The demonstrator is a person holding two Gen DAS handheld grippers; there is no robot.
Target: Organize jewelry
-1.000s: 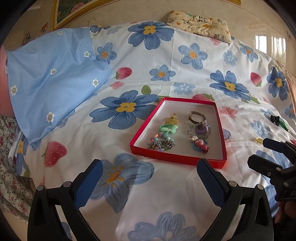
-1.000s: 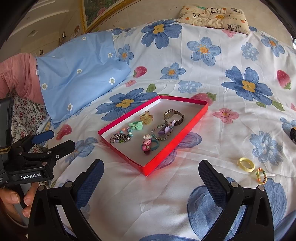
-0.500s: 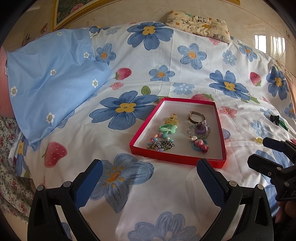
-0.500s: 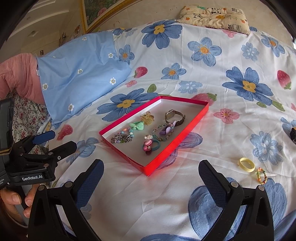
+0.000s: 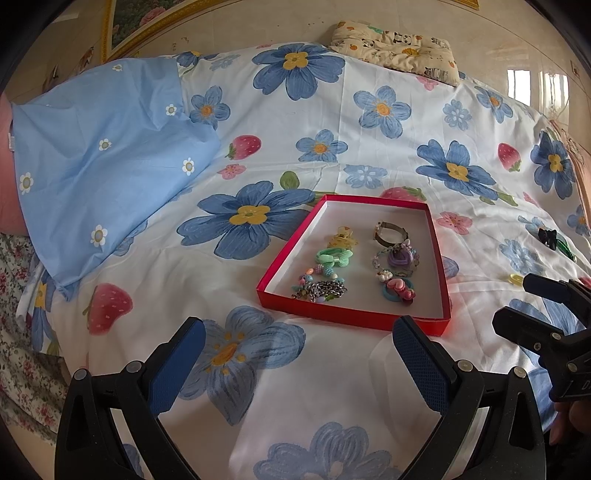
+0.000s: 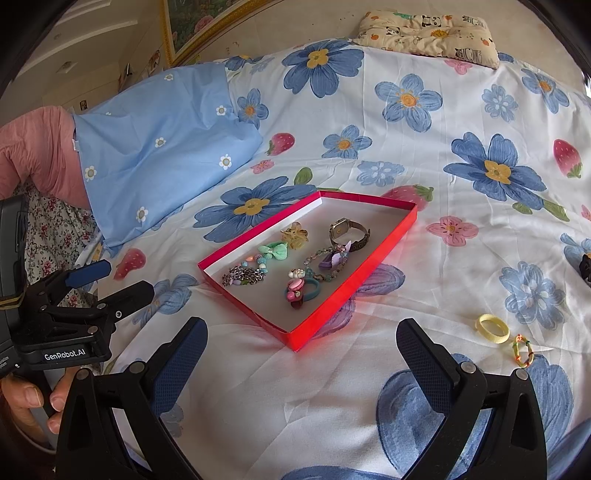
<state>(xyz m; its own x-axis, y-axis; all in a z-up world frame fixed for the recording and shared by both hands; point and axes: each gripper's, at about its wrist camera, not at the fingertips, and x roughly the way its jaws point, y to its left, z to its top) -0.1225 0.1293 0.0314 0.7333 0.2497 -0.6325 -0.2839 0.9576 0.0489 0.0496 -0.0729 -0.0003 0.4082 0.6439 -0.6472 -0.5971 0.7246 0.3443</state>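
A shallow red tray [image 5: 439,254] [image 6: 376,254] lies on the flowered bedsheet and holds several pieces: a watch [image 6: 349,232], a green bow tie [image 6: 275,251], a chain bracelet [image 6: 242,276] and a teal hair tie with pink charms [image 6: 299,290]. Right of the tray on the sheet lie a yellow ring band [image 6: 491,328] and a small multicoloured loop [image 6: 521,350]. A black piece [image 5: 547,237] sits farther right. My left gripper [image 5: 299,350] hangs open just in front of the tray. My right gripper [image 6: 301,350] is open too, near the tray's front corner, with nothing between its fingers.
A light blue pillow [image 5: 99,166] lies at the left, over a pink one. A patterned cushion [image 6: 428,31] sits at the far edge of the bed. A hand [image 6: 33,400] holds the left gripper's handle. The bed's left edge drops off near a floral cloth [image 5: 22,332].
Almost nothing differs; the right wrist view has shifted very slightly, and both grippers stay open in front of the tray.
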